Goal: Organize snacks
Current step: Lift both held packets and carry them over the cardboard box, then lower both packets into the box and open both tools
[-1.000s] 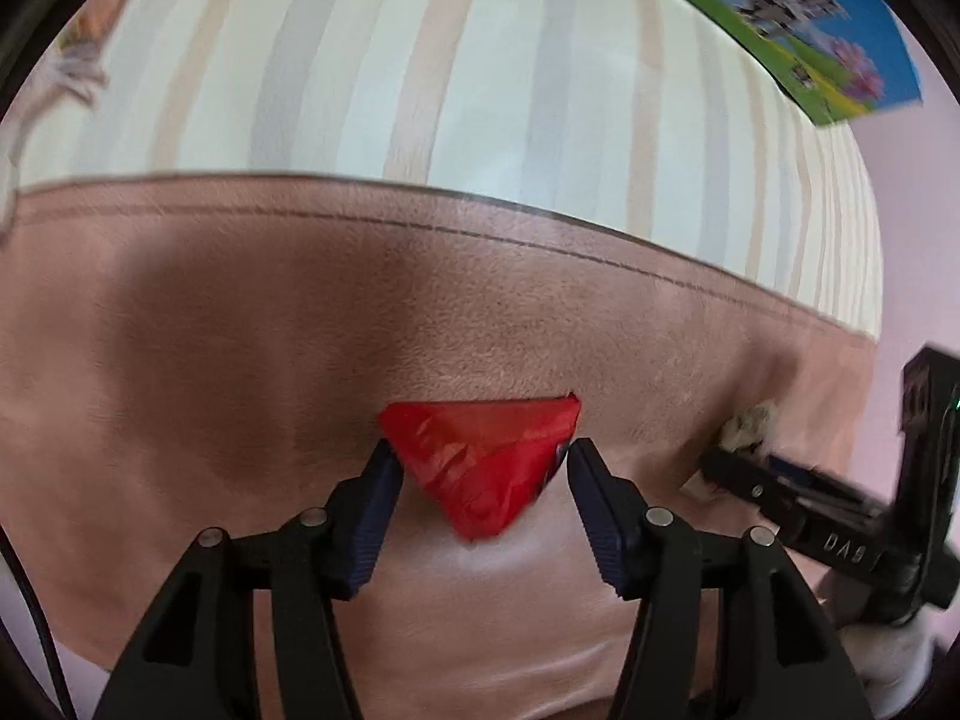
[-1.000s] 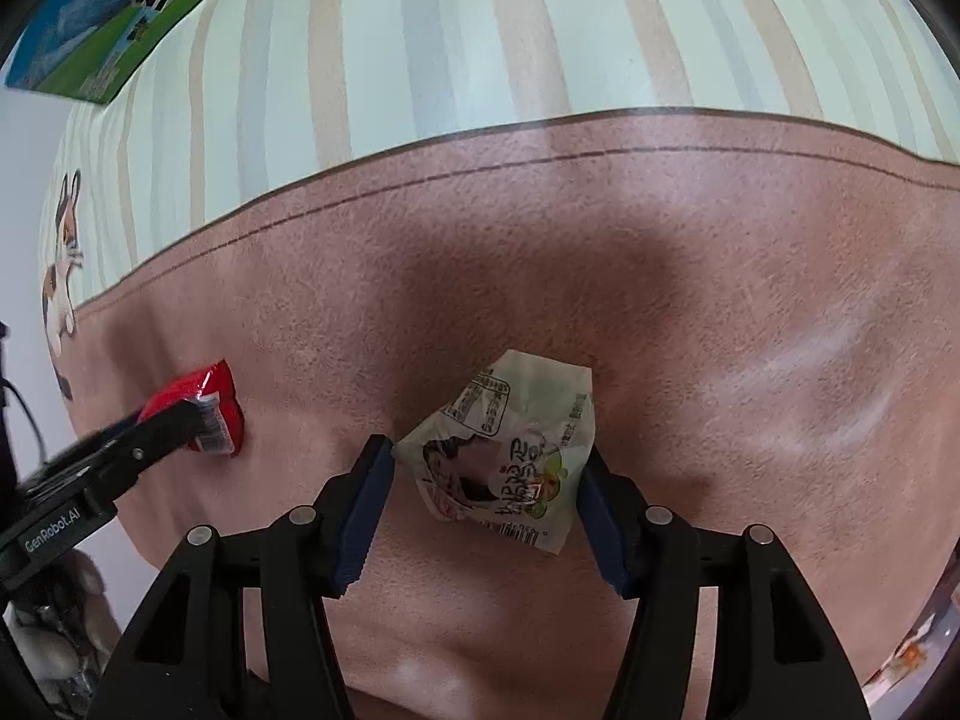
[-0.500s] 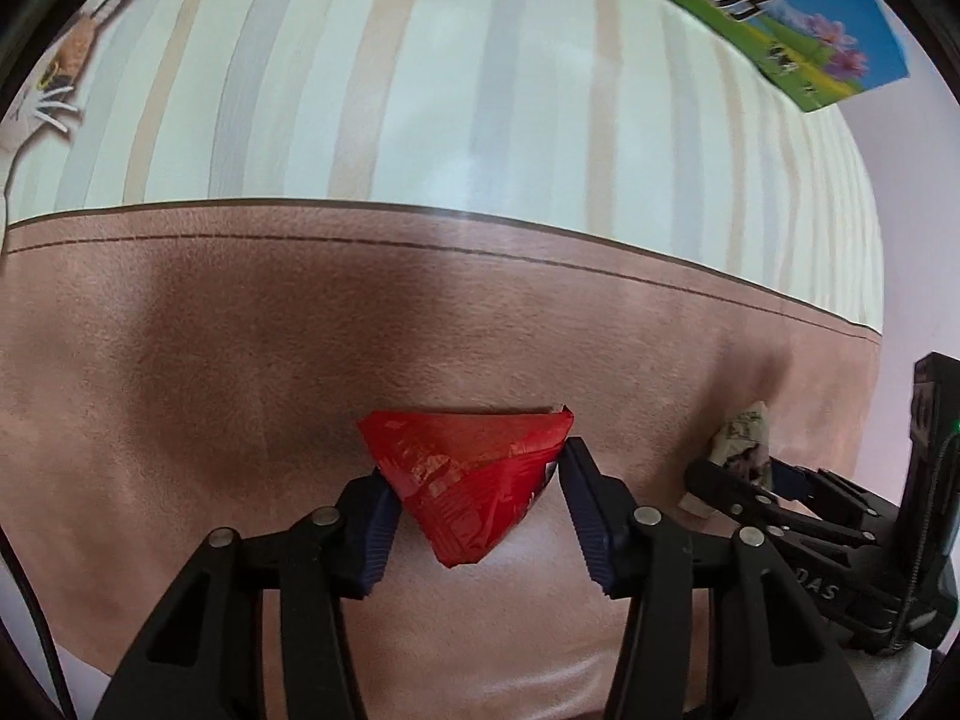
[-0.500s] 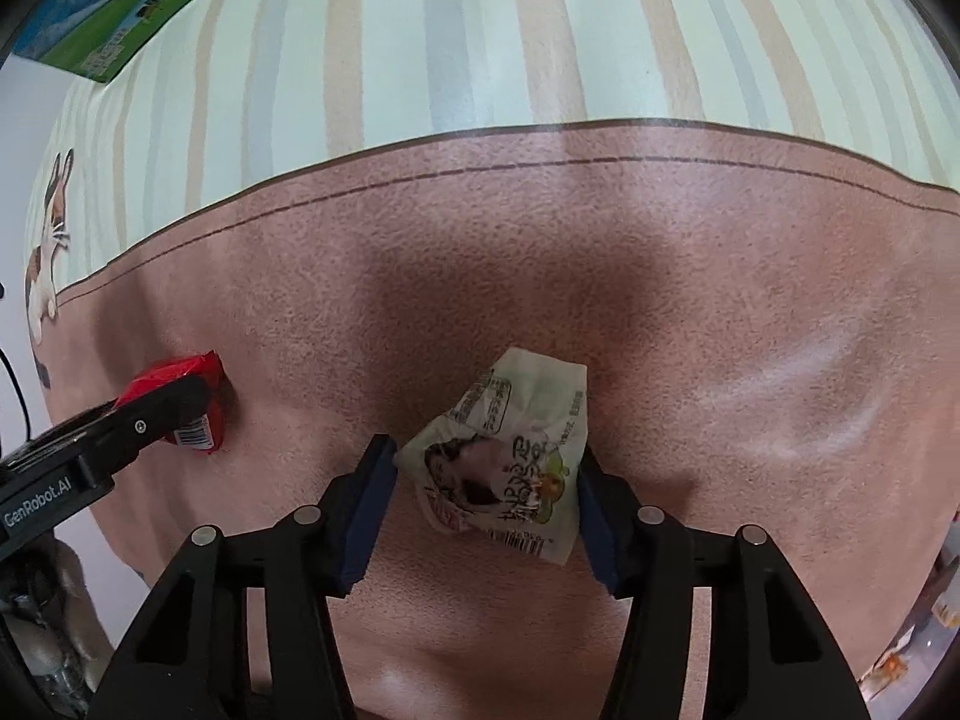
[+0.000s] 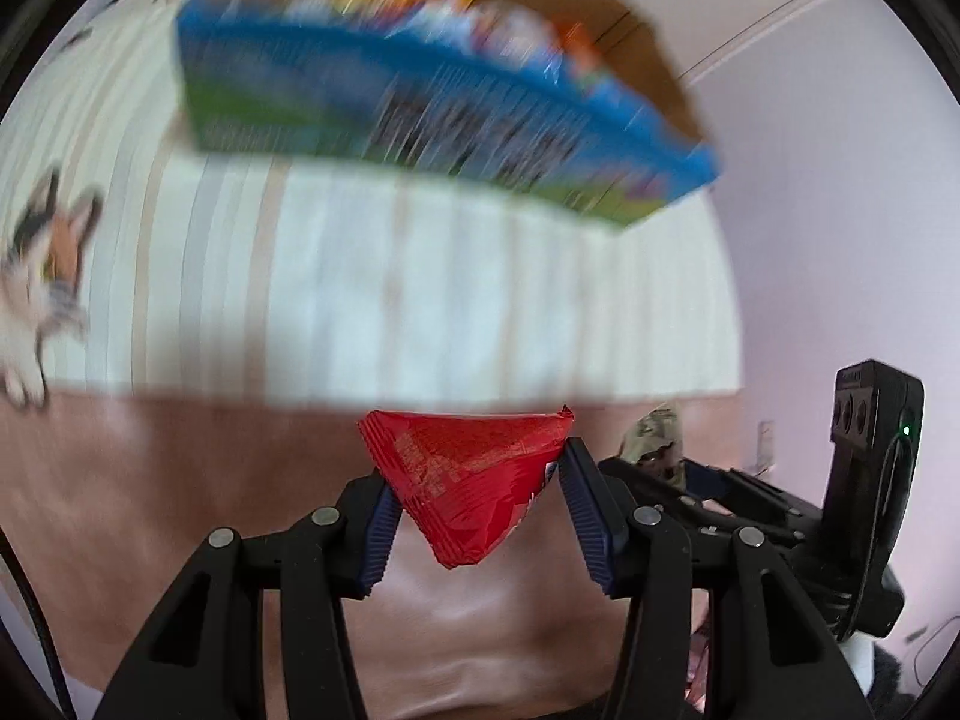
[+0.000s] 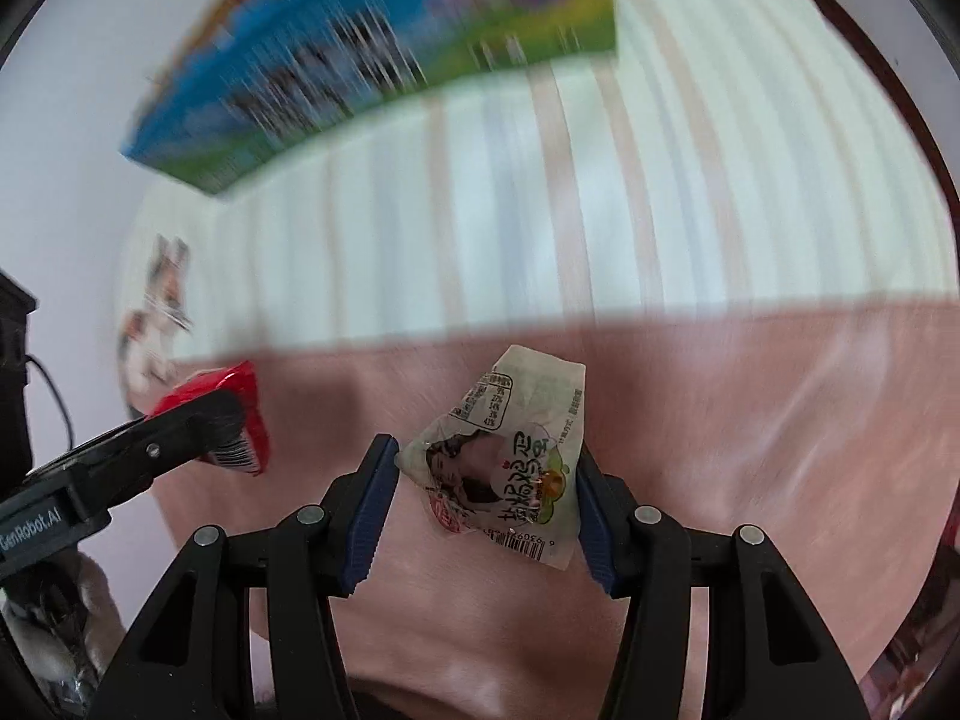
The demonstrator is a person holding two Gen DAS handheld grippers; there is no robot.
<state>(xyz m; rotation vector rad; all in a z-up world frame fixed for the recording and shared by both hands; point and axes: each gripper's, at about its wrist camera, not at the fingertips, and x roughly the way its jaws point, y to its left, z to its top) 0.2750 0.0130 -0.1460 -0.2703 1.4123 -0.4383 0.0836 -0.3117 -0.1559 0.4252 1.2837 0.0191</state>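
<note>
My left gripper (image 5: 477, 492) is shut on a red triangular snack packet (image 5: 468, 480) and holds it above the brown suede surface (image 5: 150, 510). My right gripper (image 6: 486, 480) is shut on a white and green snack packet (image 6: 510, 456) with a printed face and a barcode. Each gripper shows in the other view: the right gripper with its packet (image 5: 654, 438) at the right, the left gripper with the red packet (image 6: 240, 414) at the left. A blue and green cardboard box (image 5: 432, 102) holding several colourful snacks stands beyond, blurred.
A striped cream cloth (image 5: 390, 300) with a cat print (image 5: 42, 282) lies between the brown surface and the box. The box also shows in the right wrist view (image 6: 372, 54). A pale wall (image 5: 840, 180) is at the right.
Both grippers have risen and tilted up with their packets, toward the box. The box has come far into view, and the scene is blurred by motion.
</note>
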